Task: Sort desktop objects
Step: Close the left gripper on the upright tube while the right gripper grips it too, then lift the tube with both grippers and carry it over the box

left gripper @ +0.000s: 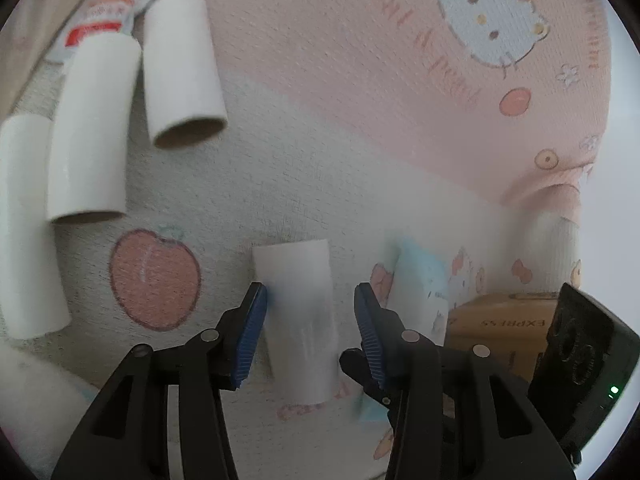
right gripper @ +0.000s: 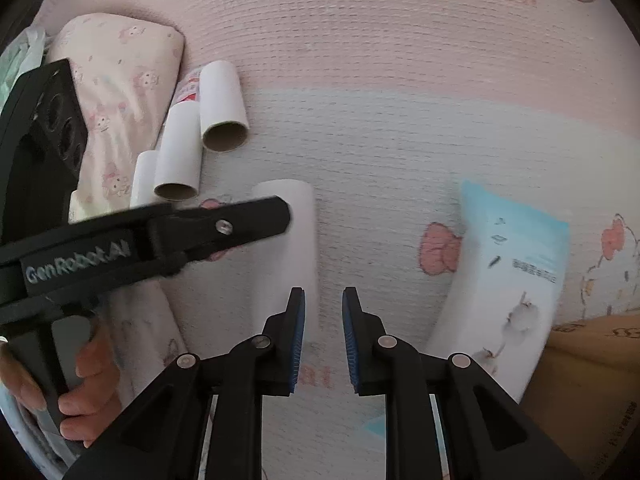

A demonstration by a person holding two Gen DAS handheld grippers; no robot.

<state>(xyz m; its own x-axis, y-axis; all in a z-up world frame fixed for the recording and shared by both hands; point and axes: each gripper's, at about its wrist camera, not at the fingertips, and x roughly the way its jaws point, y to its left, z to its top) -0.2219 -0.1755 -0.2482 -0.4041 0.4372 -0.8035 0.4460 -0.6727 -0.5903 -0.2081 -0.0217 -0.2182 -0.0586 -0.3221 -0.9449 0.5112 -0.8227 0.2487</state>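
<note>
Left gripper (left gripper: 310,300): jaws spread wide around a white cardboard tube (left gripper: 298,320) lying on the pink-and-white cartoon-print cloth (left gripper: 360,120). The tube sits between the blue ribbed pads; the left-hand pad (left gripper: 252,332) is at or against the tube's side, the other stands clear with a gap. Nothing is clamped. The tube runs lengthwise along the fingers, its far end reaching past the tips.

Right gripper (right gripper: 323,312): black fingers with blue pads nearly closed, a narrow slit between them showing only cloth. Empty. The same tube (right gripper: 292,248) lies just to the left of its left-hand pad, outside the slit; whether they touch I cannot tell.

Further up the cloth, three more white cardboard tubes (left gripper: 180,68) lie side by side, brown inside at the open ends, a red-and-white sachet (left gripper: 100,20) partly under them. A pale-blue-and-white soft packet (right gripper: 508,280) lies right of the right gripper, a brown cardboard box (left gripper: 500,332) beyond it. A hand (right gripper: 88,376) grips the left tool's handle.
</note>
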